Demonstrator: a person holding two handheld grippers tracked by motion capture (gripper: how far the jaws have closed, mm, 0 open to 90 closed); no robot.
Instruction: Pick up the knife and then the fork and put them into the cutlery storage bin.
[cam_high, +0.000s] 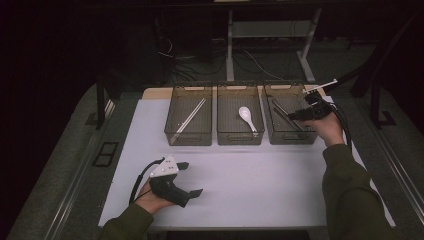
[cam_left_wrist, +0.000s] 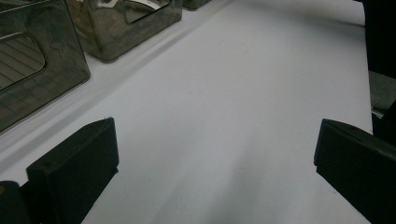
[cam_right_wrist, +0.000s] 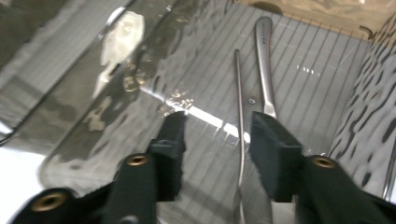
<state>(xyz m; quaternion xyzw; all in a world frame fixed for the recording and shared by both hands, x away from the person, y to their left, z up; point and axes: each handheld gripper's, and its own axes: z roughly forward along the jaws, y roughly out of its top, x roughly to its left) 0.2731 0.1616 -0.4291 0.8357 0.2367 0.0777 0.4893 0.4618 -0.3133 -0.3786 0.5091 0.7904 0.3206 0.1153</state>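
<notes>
Metal utensils (cam_right_wrist: 261, 70) in right bin (cam_high: 291, 134), spoon (cam_high: 246, 116) in middle bin (cam_high: 240, 136), chopsticks (cam_high: 192, 115) in left bin (cam_high: 189, 137)

Dim pics, dark edges, bin glare.

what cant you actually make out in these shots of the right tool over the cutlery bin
- Right tool, right gripper view: the metal utensil runs between the jaws; its lower end is hidden by the right jaw, so contact is unclear.
- Right bin, high view: contents are dim, small and partly covered by the hand.
- Left bin, left gripper view: cut off by the frame edge, and its tinted wall blurs the contents.
</notes>
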